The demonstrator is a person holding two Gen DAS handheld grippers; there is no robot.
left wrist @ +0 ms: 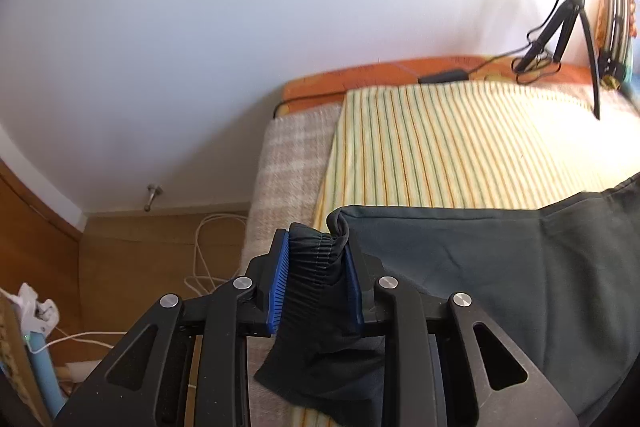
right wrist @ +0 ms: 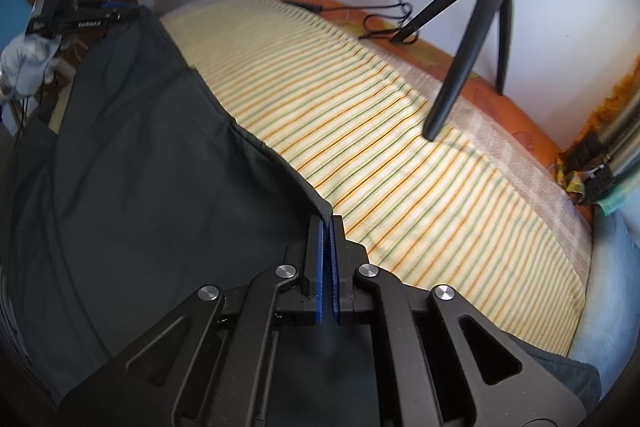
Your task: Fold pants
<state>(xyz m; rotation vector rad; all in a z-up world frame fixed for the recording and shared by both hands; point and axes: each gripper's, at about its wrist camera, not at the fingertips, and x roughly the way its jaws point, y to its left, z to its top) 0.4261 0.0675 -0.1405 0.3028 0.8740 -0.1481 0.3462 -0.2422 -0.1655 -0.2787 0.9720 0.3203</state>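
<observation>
Dark grey pants (left wrist: 500, 267) lie stretched over a bed with a yellow striped sheet (left wrist: 440, 147). My left gripper (left wrist: 316, 243) is shut on the gathered elastic waistband or cuff (left wrist: 316, 267) of the pants at their left end, near the bed's edge. In the right wrist view the pants (right wrist: 140, 167) spread to the left, and my right gripper (right wrist: 327, 223) is shut on a thin edge of the fabric (right wrist: 320, 205), over the striped sheet (right wrist: 400, 167). The other gripper (right wrist: 72, 7) shows at the pants' far end.
A black tripod (right wrist: 476, 27) stands on the bed at the back right, with a cable (right wrist: 384, 11) along the orange mattress edge (right wrist: 500, 87). A white wall lies behind. White cables (left wrist: 208, 251) lie on the wooden floor left of the bed.
</observation>
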